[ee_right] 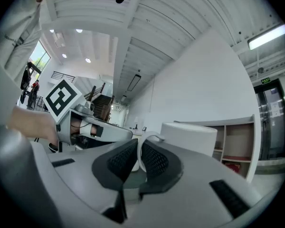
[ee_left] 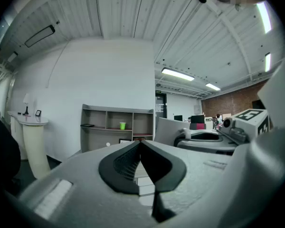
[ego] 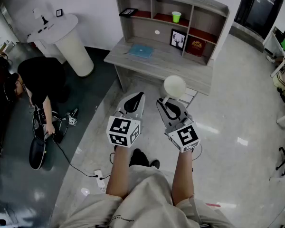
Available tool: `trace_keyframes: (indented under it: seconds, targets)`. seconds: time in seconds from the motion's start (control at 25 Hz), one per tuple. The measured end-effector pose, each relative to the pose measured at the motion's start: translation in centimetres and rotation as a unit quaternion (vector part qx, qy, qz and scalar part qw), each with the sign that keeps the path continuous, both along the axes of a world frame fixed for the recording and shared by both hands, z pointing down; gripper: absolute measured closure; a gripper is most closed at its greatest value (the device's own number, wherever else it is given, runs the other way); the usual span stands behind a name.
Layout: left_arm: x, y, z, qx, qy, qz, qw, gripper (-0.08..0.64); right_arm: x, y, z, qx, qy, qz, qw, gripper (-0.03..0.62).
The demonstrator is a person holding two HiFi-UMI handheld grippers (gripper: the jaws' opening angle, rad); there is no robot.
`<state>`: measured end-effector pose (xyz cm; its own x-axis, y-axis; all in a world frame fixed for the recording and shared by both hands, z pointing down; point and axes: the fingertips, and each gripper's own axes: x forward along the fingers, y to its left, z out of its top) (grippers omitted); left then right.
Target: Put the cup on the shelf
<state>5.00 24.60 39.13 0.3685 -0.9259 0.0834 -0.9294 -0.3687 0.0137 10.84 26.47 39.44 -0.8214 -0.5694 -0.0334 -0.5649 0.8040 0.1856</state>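
Observation:
A white cup (ego: 174,86) hangs in the air in front of the desk, held by its handle in my right gripper (ego: 165,100). In the right gripper view the thin white handle (ee_right: 141,152) sits pinched between the dark pads, with the cup body (ee_right: 189,136) just beyond. My left gripper (ego: 134,98) is beside it, jaws closed on nothing; in the left gripper view its pads (ee_left: 133,161) meet. The grey shelf unit (ego: 171,4) stands on the desk (ego: 156,61) ahead, also seen far off as the shelf (ee_left: 116,126) in the left gripper view.
The shelf holds a green cup (ego: 176,16), a framed deer picture (ego: 177,39), a red box (ego: 196,47) and a dark tray (ego: 128,12). A blue book (ego: 140,50) lies on the desk. A person (ego: 35,82) crouches at left near a white round stand (ego: 66,37); cables run across the floor.

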Motion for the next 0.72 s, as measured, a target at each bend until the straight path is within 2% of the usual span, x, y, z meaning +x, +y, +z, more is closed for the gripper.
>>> trace_keyframes:
  seconds: [0.32,0.48,0.64,0.72]
  targets:
    - [-1.1,-0.3,1.6,-0.005,0.001,-0.016,0.9999,0.549,-0.5,0.0,1.4,0.0,0.0,0.0,1.0,0.555]
    - [-1.1,-1.1,1.0,0.003,-0.003,-0.009,1.0,0.549,-0.6,-1.3,1.6,0.011,0.028,0.02,0.999,0.555]
    - [-0.9,-1.7,-0.6,0.022,-0.009,0.003,0.9997,0.549,-0.3,-2.4,-0.1,0.014,-0.007,0.024,1.0,0.552]
    - [-1.3,-2.0,-1.2,0.027,-0.016,0.005,0.9995,0.549,-0.2,-3.2,-0.7,0.023,-0.004,0.042,0.999,0.551]
